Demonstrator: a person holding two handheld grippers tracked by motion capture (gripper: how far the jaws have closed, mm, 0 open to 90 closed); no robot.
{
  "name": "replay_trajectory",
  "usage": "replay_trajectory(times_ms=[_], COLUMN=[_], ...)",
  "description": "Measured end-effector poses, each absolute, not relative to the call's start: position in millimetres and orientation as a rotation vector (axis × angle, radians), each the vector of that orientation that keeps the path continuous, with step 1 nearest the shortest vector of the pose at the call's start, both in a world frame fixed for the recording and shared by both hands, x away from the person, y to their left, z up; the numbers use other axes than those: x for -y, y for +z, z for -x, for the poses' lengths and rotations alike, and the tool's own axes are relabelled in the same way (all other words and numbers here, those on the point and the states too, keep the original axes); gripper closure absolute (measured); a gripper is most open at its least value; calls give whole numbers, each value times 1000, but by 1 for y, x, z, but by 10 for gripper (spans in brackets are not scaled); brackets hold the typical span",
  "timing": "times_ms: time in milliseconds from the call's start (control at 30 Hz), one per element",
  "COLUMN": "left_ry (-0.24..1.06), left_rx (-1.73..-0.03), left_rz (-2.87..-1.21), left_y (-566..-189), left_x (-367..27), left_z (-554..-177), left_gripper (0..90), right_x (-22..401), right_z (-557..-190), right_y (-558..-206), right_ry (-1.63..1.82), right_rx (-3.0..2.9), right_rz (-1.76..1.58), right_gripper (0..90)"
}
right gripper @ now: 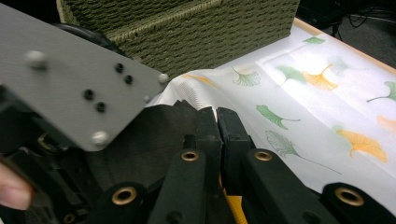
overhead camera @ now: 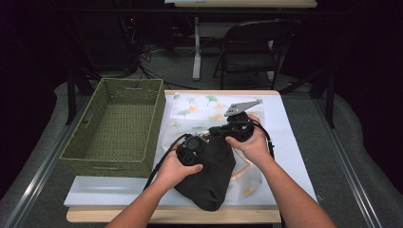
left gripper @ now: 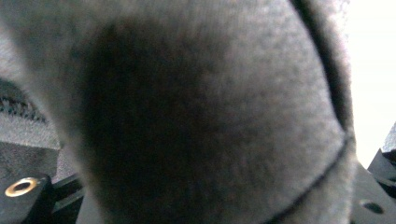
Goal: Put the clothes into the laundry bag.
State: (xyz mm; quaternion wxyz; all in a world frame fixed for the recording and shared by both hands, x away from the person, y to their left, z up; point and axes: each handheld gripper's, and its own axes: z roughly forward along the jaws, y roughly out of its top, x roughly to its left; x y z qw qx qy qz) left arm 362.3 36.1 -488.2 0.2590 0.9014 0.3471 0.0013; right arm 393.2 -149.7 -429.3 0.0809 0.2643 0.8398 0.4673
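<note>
While both grippers work the dark cloth [overhead camera: 209, 175] at the table's near edge, beside the basket [overhead camera: 114, 128], the right gripper [right gripper: 218, 122] pinches its edge tight — the left gripper [overhead camera: 190, 152] is half closed around a thick fold. Pull evenly — no snagging the patterned sheet [overhead camera: 199, 111].

Table layout, my side
My cloth [overhead camera: 209, 175] lies on the sheet [overhead camera: 280, 137]; the basket [overhead camera: 116, 126] stands left of both, touching the sheet.
</note>
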Motion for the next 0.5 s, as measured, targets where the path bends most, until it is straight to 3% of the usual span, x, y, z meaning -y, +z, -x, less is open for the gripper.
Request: replay_trajectory(times_ms=[233, 500], left_ry=[51, 77], left_rx=[-941, -939], left_rz=[-2438, -2455], left_y=[-497, -497], left_x=[-31, -28], left_z=[-362, -361], left_gripper=[410, 387], right_x=[155, 162], right_z=[-388, -379], right_y=[-437, -446], right_ry=[1442, 1474], right_rx=[-2487, -2444], right_rz=[-816, -824], right_gripper=[885, 885])
